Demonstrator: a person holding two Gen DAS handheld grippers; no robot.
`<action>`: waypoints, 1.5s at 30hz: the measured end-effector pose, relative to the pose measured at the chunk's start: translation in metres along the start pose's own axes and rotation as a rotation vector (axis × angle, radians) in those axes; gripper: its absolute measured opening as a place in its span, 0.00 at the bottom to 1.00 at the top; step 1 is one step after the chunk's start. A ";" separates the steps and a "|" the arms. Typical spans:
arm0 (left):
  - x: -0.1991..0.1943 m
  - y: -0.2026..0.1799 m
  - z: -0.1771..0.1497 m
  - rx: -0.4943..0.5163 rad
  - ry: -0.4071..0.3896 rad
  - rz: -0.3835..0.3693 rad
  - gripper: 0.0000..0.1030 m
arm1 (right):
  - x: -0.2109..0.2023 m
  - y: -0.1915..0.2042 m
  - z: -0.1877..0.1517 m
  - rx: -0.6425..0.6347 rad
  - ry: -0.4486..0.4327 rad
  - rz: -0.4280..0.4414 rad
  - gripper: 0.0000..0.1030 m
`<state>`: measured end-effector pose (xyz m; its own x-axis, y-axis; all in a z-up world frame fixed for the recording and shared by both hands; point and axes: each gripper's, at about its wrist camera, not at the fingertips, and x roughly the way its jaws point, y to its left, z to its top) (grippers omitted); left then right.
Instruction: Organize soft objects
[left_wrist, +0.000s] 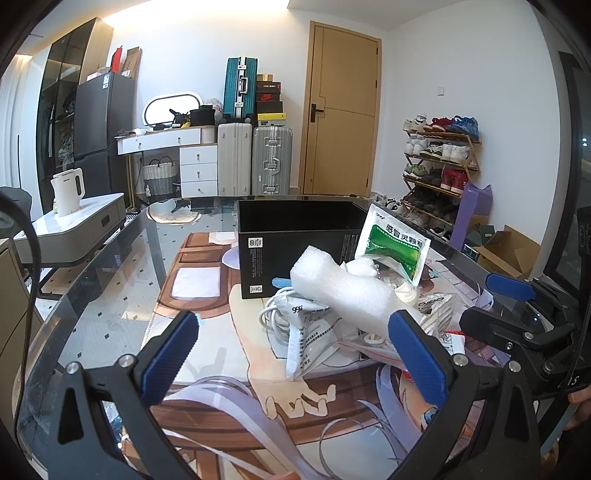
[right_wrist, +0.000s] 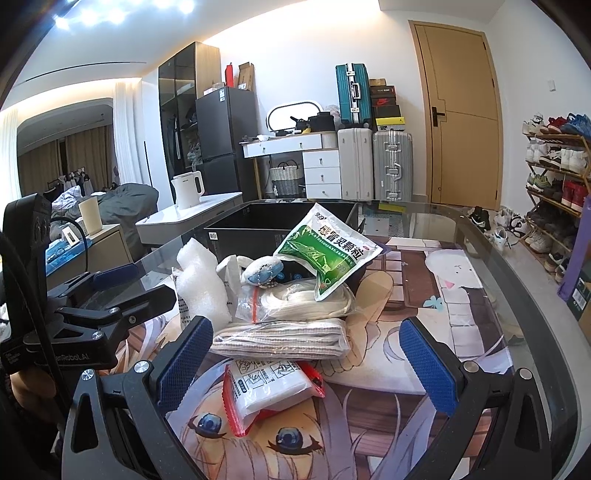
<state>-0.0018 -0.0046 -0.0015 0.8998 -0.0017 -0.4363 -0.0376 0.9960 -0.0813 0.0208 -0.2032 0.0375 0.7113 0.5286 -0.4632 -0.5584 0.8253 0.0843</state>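
Starting the sort, you hover both tongs, left tongs (left_wrist: 291, 354) and right tongs (right_wrist: 306, 354), spread and empty, before the heap of soft packets (right_wrist: 291, 317) on the glass worktop (right_wrist: 480, 280); next, pinch the white foam block (left_wrist: 343, 288) and drop it into the open black box (left_wrist: 295, 251) just behind.

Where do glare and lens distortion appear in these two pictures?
Left wrist view: the glass table mirrors the room near its far edge, and the door bows outward. Right wrist view: ceiling lights are blown out to white, and the shoe rack leans at the frame edge.
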 end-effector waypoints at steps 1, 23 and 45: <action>0.000 0.000 0.000 0.001 -0.001 0.001 1.00 | 0.000 0.000 -0.001 0.000 0.000 0.002 1.00; 0.000 -0.002 -0.001 0.013 0.005 0.004 1.00 | -0.006 0.001 0.001 -0.006 -0.009 -0.011 0.99; -0.003 0.004 0.012 0.046 0.033 0.000 1.00 | -0.006 -0.002 0.004 -0.004 0.047 -0.018 0.99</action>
<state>0.0006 0.0006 0.0099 0.8850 -0.0036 -0.4657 -0.0169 0.9991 -0.0399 0.0195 -0.2070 0.0440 0.7002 0.5038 -0.5059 -0.5479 0.8335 0.0718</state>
